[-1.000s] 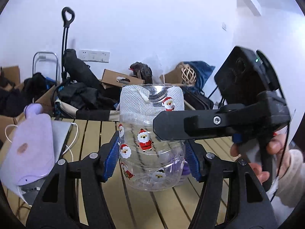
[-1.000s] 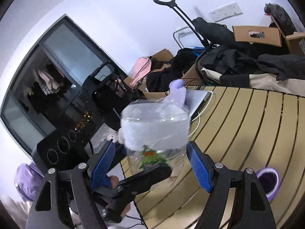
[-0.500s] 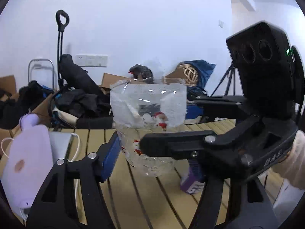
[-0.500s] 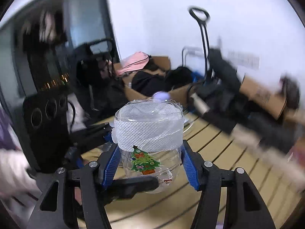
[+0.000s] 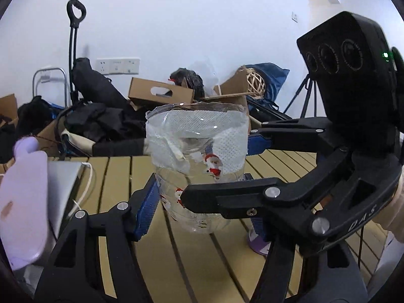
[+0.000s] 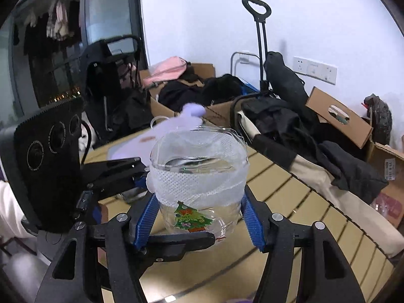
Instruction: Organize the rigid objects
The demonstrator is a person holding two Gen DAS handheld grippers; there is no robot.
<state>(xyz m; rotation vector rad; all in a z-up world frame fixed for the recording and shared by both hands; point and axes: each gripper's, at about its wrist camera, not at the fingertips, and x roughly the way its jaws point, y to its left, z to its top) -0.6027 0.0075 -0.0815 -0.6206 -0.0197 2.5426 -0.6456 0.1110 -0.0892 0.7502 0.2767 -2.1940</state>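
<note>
Holding the Jar: Grip and Handling Notes

Gripping from two sides, both tools meet on one clear plastic jar point(image 6: 198, 184), which sits at the centre of each wrist view, above the slatted table point(image 6: 303, 202).

Tool state
- Right gripper point(image 6: 199, 217): pressed onto the jar's lower body. Both blue pads point(image 6: 147, 218) touch the wall below the white mesh band.
- Left gripper point(image 5: 194, 199): its left pad lies against the jar's lower wall. The right finger is hidden behind the right tool, but the jar sits between the jaws, so it is judged to be pinching the jar.

Handling judgement
- Jar appears empty and thin-walled: light, moderately stiff, likely to dent under hard squeeze.
- Smooth plastic and glossy stickers are probably slippery. The mesh band offers better friction.
- Cut rim looks ragged. Avoid gripping there.
- Preferred hold: mid-body, pads opposed across the widest part.

Surroundings
- Purple board point(image 5: 22, 202) lies at left of the left view.
- Purple cup point(image 5: 257, 242) stands on the table at lower right, partly hidden.
</note>
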